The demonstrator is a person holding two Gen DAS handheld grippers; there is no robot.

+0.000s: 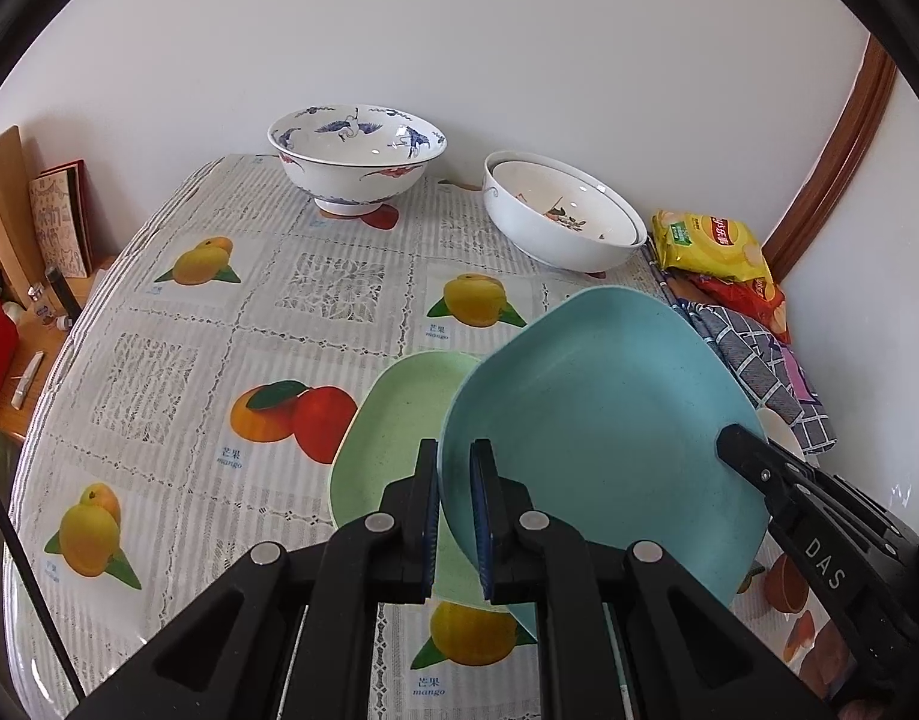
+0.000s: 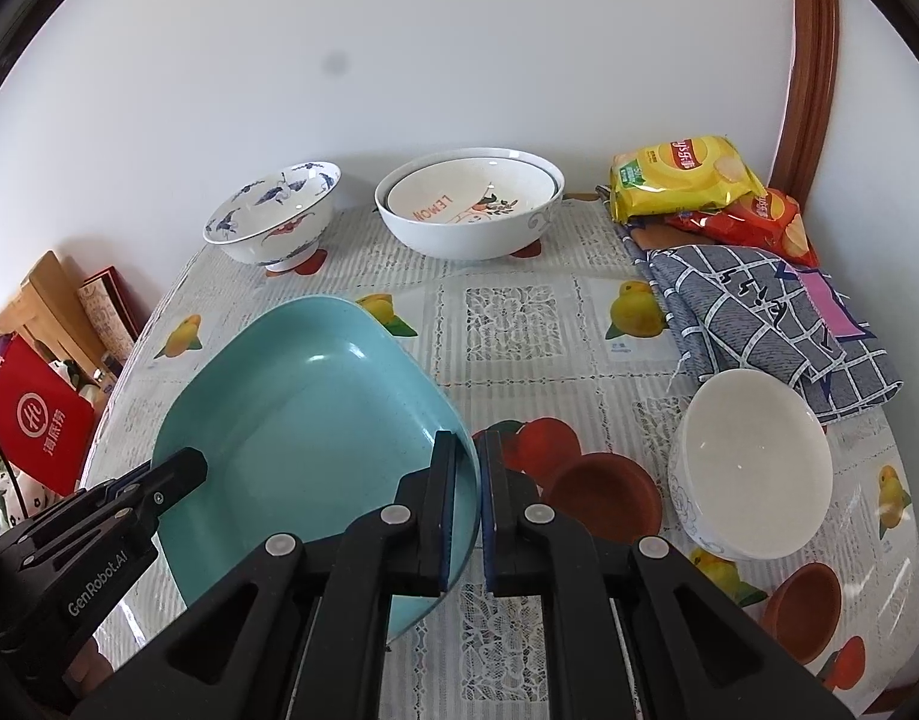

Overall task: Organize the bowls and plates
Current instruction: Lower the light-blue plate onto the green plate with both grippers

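A light blue plate (image 1: pixel 591 408) hangs tilted above the fruit-patterned tablecloth, held from both sides. My left gripper (image 1: pixel 453 453) is shut on its left rim, and my right gripper (image 2: pixel 466 444) is shut on its right rim; the same blue plate (image 2: pixel 303 414) fills the left of the right wrist view. Below it a pale green plate (image 1: pixel 393 420) lies flat on the table, partly covered by the blue one. At the back stand a blue-and-white footed bowl (image 1: pixel 357 150) and two nested white bowls (image 1: pixel 561 216). A stack of small white bowls (image 2: pixel 753 468) sits to the right.
Yellow and red chip bags (image 2: pixel 687 180) and a folded checked cloth (image 2: pixel 759 312) lie at the table's back right. A wall runs behind the bowls. Past the left table edge, a lower wooden surface holds a red box (image 2: pixel 33 420), books and small items.
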